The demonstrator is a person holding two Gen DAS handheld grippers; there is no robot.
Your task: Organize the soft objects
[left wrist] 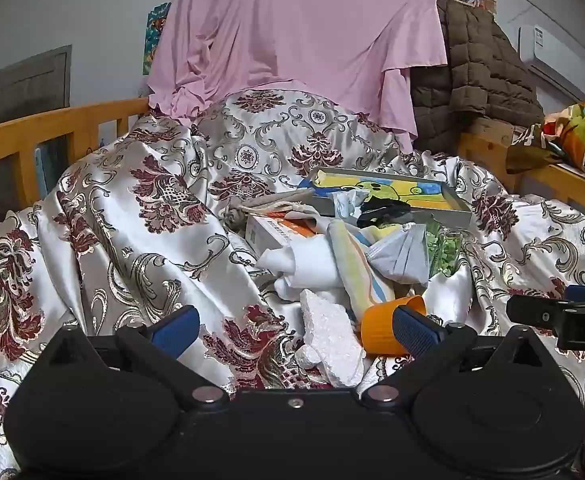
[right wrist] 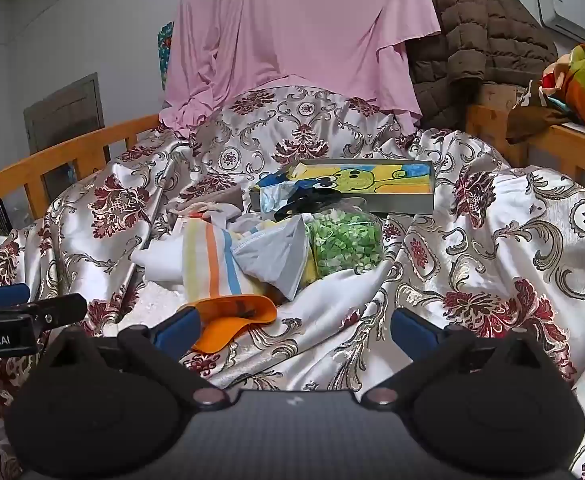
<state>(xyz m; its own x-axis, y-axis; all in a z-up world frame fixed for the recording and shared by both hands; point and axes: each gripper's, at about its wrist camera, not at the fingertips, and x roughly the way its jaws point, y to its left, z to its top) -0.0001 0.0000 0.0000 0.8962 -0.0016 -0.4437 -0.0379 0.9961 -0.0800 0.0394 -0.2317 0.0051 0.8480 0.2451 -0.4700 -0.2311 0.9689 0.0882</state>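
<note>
Hovering with jaws wide and empty, the left gripper and right gripper should pinch the striped cloth by its loose edge.

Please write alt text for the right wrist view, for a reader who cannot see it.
The open right gripper hovers over a floral satin bedspread, empty. Ahead lies a pile: an orange cup, a striped cloth, a bag of green pieces.
</note>
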